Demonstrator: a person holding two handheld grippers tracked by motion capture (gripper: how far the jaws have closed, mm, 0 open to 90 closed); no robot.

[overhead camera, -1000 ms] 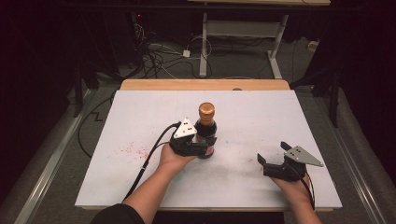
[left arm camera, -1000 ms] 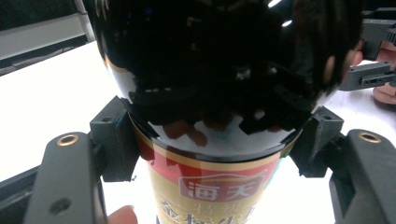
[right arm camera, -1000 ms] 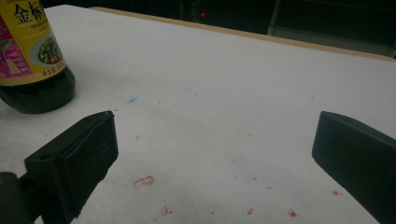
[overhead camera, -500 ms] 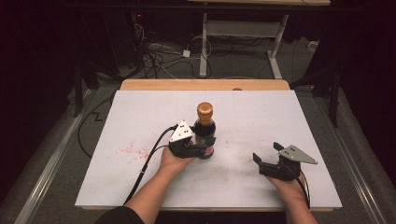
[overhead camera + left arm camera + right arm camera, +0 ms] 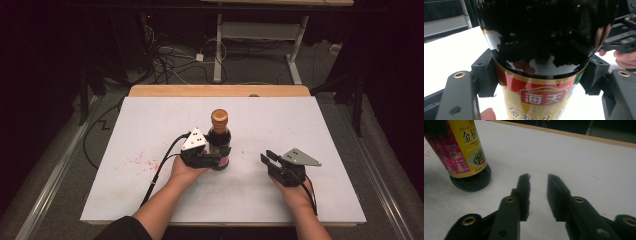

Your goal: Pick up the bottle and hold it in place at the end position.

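The left gripper [image 5: 216, 156] is clamped on the bottle [image 5: 219, 142], which stands upright near the middle of the white board [image 5: 150, 130]. In the left gripper view its two black jaws press the bottle's flanks from either side at the top edge of the red and gold label [image 5: 541, 97], just below the dark glass shoulder. A fingertip [image 5: 488, 113] shows at the bottom of that view, beside the label. From above, the gripper reaches the bottle from about 8 o'clock, with the person's left hand [image 5: 186, 170] behind it and its cable [image 5: 159, 167] trailing off towards 7 o'clock. The bottle's gold cap [image 5: 219, 118] is on and nothing touches it.

The right gripper [image 5: 272, 161] sits off at about 4 o'clock from the bottle, near it but clearly apart, held low over the board in the right hand [image 5: 295, 192]. Its jaws have just been closing; in the right gripper view [image 5: 538, 182] only a narrow gap is left between them, with bare white board showing through it. Nothing is between the jaws and they touch nothing. In that view the bottle's base [image 5: 471, 180] stands at about 10 o'clock from the jaw tips, resting flat on the board, its yellow label facing the camera.

Faint red specks [image 5: 142, 161] mark the board at about 9 o'clock from the bottle, clear of both grippers.
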